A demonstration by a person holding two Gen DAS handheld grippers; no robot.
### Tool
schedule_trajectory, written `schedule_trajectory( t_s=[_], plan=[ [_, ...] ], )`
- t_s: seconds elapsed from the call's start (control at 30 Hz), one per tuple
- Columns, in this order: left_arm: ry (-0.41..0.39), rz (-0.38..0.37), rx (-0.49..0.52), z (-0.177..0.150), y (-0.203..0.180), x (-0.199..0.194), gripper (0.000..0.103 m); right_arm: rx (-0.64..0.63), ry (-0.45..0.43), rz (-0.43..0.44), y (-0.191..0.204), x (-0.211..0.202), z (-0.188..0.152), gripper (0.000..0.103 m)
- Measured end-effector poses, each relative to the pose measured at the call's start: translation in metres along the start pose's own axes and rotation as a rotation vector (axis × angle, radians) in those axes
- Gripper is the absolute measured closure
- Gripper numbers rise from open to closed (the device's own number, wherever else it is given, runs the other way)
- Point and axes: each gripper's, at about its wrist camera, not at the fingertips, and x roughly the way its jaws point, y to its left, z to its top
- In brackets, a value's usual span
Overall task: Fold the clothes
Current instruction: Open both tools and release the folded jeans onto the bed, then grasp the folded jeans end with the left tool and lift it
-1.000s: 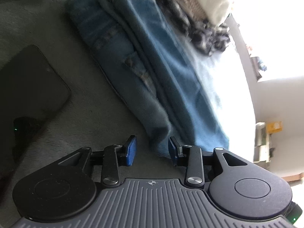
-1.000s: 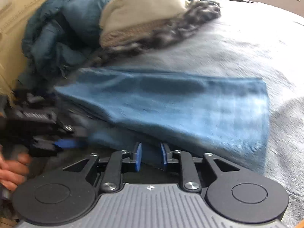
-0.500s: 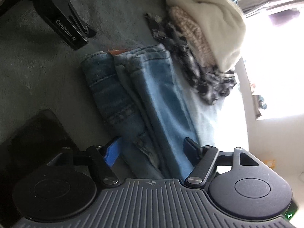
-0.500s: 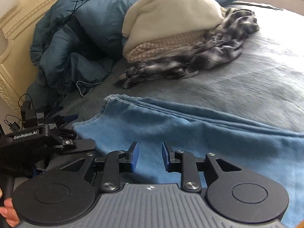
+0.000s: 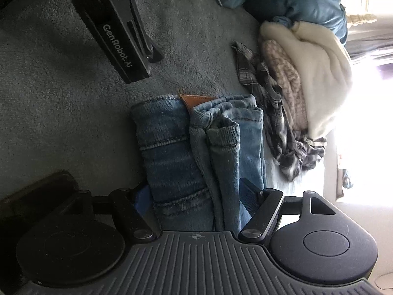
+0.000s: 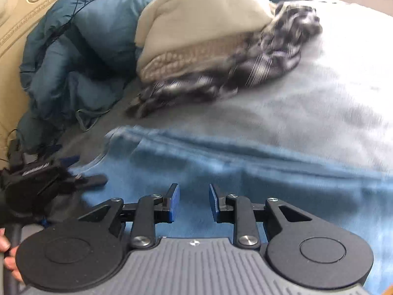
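While the left gripper closes around the folded jeans, pinch every layer; the right gripper hovers apart, empty.

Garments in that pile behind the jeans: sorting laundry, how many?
3 visible: cream fleece on top, knit sweater beneath, plaid shirt at the bottom. More may be hidden.

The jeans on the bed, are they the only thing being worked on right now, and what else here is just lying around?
In the job:
- jeans, folded, between the closing jaws of the left gripper
- right gripper, open above the denim

Lying about:
- plaid shirt
- cream sweater
- blue duvet
- dark flat object at the bed edge
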Motion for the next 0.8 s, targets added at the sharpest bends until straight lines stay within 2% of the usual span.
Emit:
schedule_trajectory(
  t_s=[0.03,0.13,0.37,0.43,0.53,0.6,0.67,0.73,0.8],
  plan=[
    [-0.004,0.011,0.007,-0.001,-0.002,0.000,0.033,-0.008,0.005,-0.023,-0.002,0.008,0.004,0.075],
    [-0.012,0.054,0.012,-0.003,-0.002,0.001,0.040,0.001,0.034,-0.079,-0.011,0.028,0.004,0.086],
    [-0.024,0.100,0.013,-0.001,-0.010,0.012,0.046,0.016,0.031,-0.114,0.010,-0.030,-0.056,0.083],
    [-0.038,0.110,0.027,-0.002,-0.013,0.013,0.048,0.010,0.037,-0.115,0.011,-0.039,-0.061,0.083],
    [-0.065,0.115,0.053,-0.005,-0.017,0.010,0.051,0.024,0.009,-0.115,0.005,-0.038,-0.047,0.083],
    [-0.086,0.108,0.081,-0.009,-0.022,0.005,0.053,0.036,-0.013,-0.114,0.000,-0.036,-0.037,0.081],
    [-0.110,0.095,0.112,-0.013,-0.027,-0.002,0.055,0.043,-0.015,-0.066,-0.003,-0.027,-0.030,0.079],
    [-0.134,0.067,0.190,-0.020,-0.041,-0.010,0.056,0.019,0.040,-0.021,-0.002,-0.010,-0.034,0.078],
    [-0.157,0.040,0.299,-0.031,-0.060,-0.018,0.057,-0.063,0.013,-0.047,0.005,-0.004,-0.045,0.077]
  ],
)
